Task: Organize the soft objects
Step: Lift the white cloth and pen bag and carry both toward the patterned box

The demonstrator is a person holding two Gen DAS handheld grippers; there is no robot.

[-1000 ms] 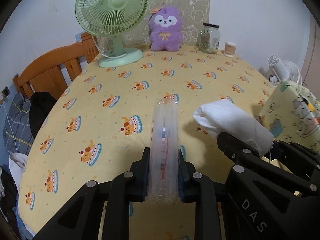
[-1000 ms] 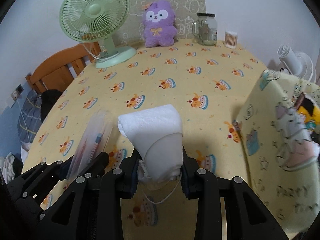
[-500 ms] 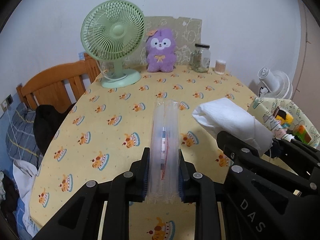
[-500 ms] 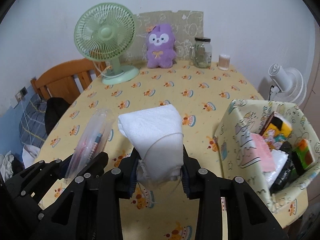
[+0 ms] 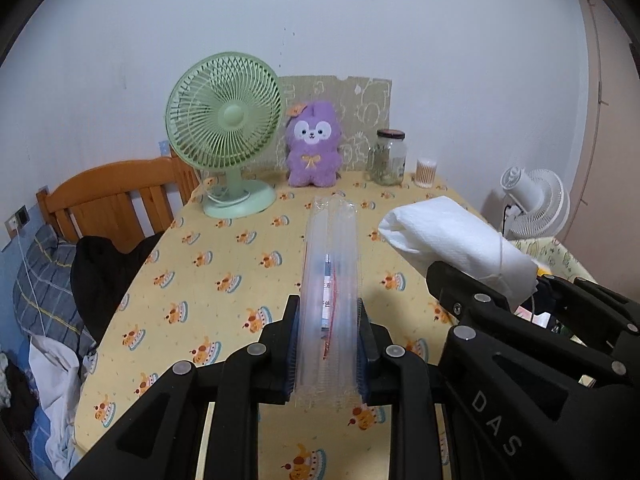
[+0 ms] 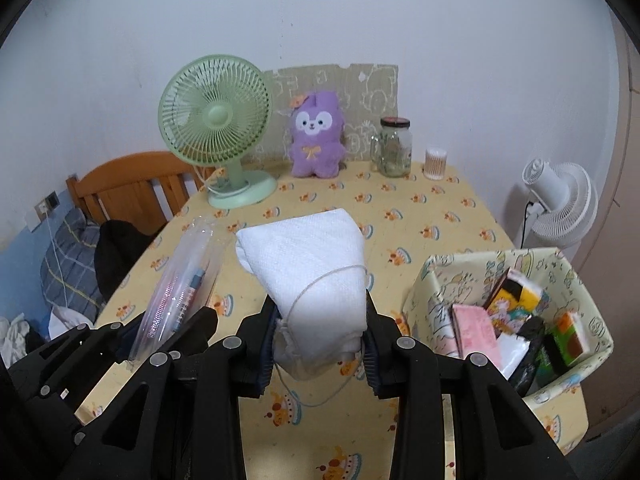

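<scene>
Crinkly clear plastic packet (image 5: pixel 330 300) pinched in left claw (image 5: pixel 329 344); right claw (image 6: pixel 320 336) grips soft white folded cloth (image 6: pixel 312 264).

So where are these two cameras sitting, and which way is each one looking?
Left wrist view: sits on the left gripper, looking forward and down over the table; its fingers clamp a clear plastic bag, with the right gripper alongside.
Right wrist view: sits on the right gripper, facing the same way; its fingers clamp a white folded cloth, with the storage box to the right.
Shared: green fan, purple plush toy, glass jar, both held items.
</scene>
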